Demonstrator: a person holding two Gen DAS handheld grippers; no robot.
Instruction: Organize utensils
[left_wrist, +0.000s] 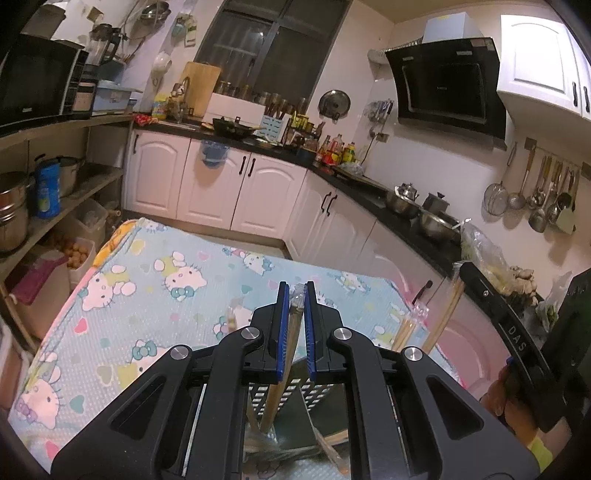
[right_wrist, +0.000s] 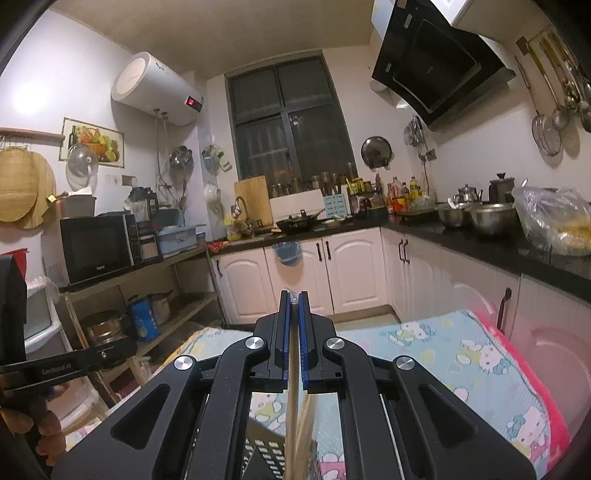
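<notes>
- The slotted holder (left_wrist: 280, 397) stands on the tabletop (left_wrist: 147, 295) directly under both tools, and it serves as the landmark here; its perforated walls show below the finger bases in both wrist views.
- A wrapped pair of chopsticks (left_wrist: 286, 343) rises tilted out of the holder, its lower end down inside a compartment; which compartment cannot be made out.
- The left tool (left_wrist: 296, 295) is closed onto those chopsticks, the blue pads pressing either side of the crinkled wrapper near its top.
- A second wrapped pair of chopsticks (right_wrist: 293, 369) stands nearly upright above the holder, running down toward it.
- The right tool (right_wrist: 294, 301) is clamped on this second pair, the pads almost meeting around the thin stick and the clear wrapper tip poking out above them.
- More chopsticks (left_wrist: 406, 328) lean just to the right of the holder, in the left wrist view.
- The tabletop under the holder wears a light blue cartoon-cat cloth (right_wrist: 461, 354) with a pink edge.
- Beyond the holder, white cabinets (left_wrist: 221, 184) run under a black counter (right_wrist: 480, 243) carrying steel bowls (right_wrist: 487, 218).
- Far behind the holder sits a dark window (right_wrist: 291, 133); a microwave (right_wrist: 98, 247) rests on a shelf to the left of it.
</notes>
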